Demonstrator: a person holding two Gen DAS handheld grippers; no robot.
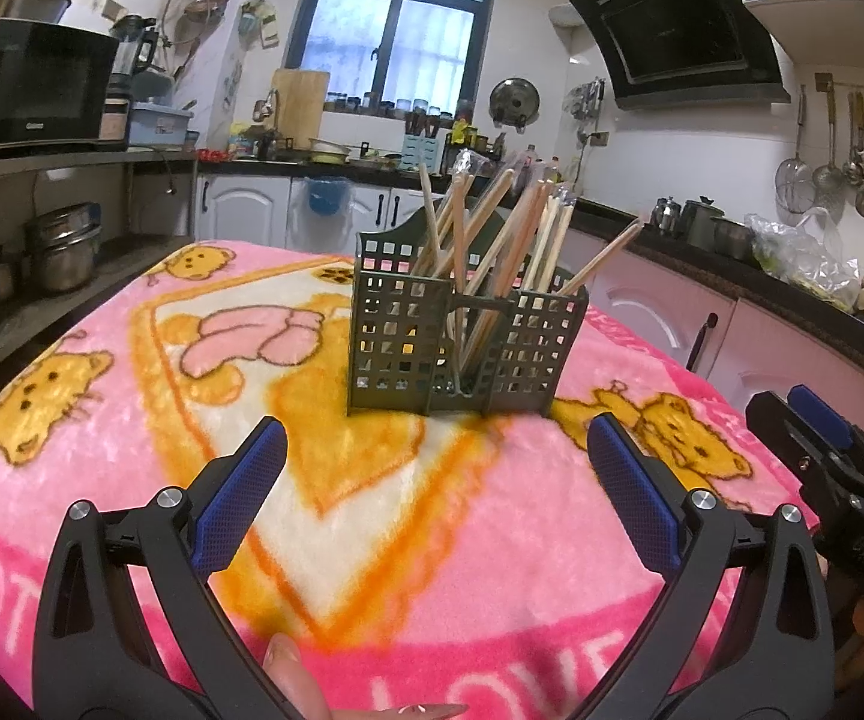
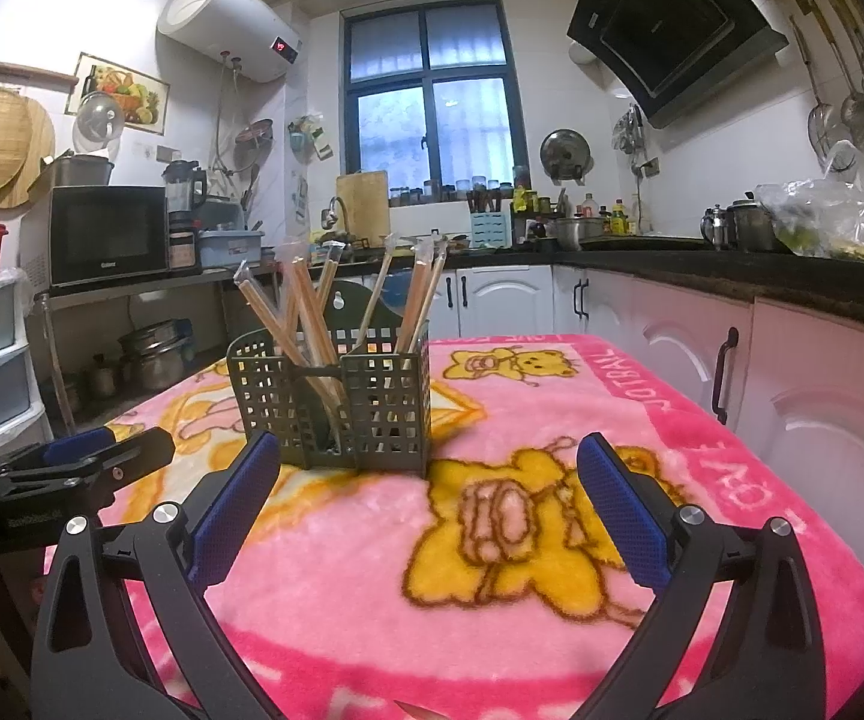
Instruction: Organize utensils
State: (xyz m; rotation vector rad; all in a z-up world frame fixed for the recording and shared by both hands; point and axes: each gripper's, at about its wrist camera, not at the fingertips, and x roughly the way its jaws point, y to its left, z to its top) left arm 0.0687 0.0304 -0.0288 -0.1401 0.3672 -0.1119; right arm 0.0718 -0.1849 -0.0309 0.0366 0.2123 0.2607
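The caddy (image 1: 468, 348) stands upright on the blanket (image 1: 132, 420) covering the table, ahead of both grippers; it is a dark green perforated holder with compartments, though how many cannot be told, since the grid walls overlap. Chopsticks (image 1: 492, 228) stand in the caddy, long axes near vertical, fanning outward, tops up; their lower ends are hidden behind the walls, and some tips wear clear wrappers that are hard to make out. The left hand-held gripper (image 1: 435, 468) sits short of the caddy, released, fingers (image 1: 252, 480) spread wide with nothing between them; a fingertip (image 1: 294, 672) shows at the bottom edge, the rest of the hand cut off. The right hand-held gripper (image 2: 429, 480) is likewise released and empty, its left finger (image 2: 240, 492) overlapping the caddy's (image 2: 336, 396) base in its own view; whether they touch cannot be told.
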